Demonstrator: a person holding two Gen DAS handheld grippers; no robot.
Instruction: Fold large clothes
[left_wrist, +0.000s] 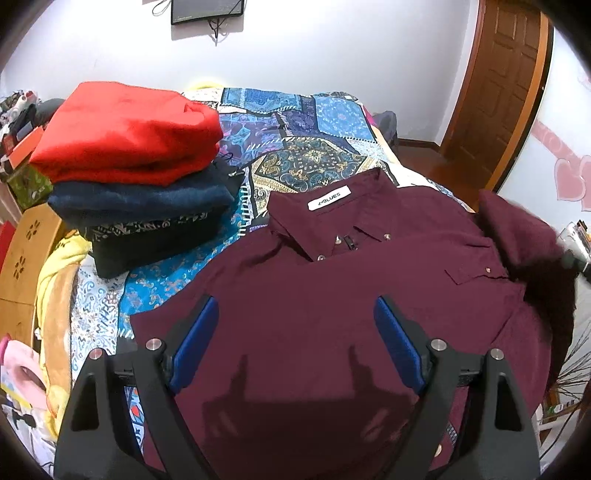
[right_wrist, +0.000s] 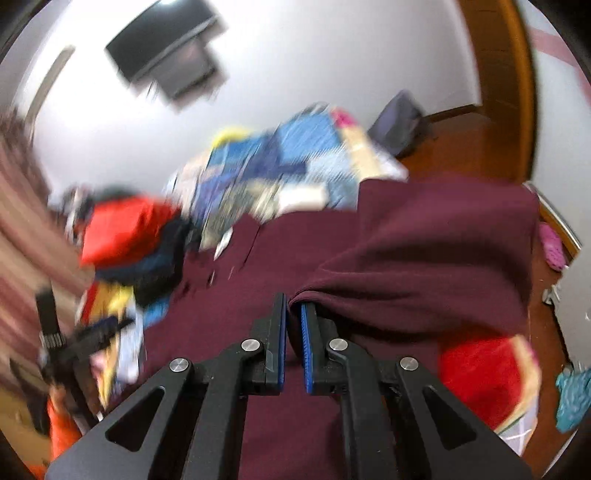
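A maroon button-up shirt (left_wrist: 332, 280) lies front-up on the patterned bedspread (left_wrist: 295, 147), its collar with a white label (left_wrist: 328, 198) toward the far side. My left gripper (left_wrist: 295, 314) hovers over the shirt's chest, jaws wide apart with nothing between the blue pads (left_wrist: 195, 339). In the blurred right wrist view, my right gripper (right_wrist: 293, 314) is shut on a fold of the shirt's right sleeve (right_wrist: 424, 266), which is lifted off the bed and drapes rightward. That raised sleeve (left_wrist: 524, 236) shows at the right edge of the left wrist view.
A stack of folded clothes, with a red garment (left_wrist: 125, 129) on top, then dark blue and black patterned ones, sits on the bed's left. Yellow and pink items (left_wrist: 55, 295) hang off the left edge. A wooden door (left_wrist: 502, 92) stands at the right.
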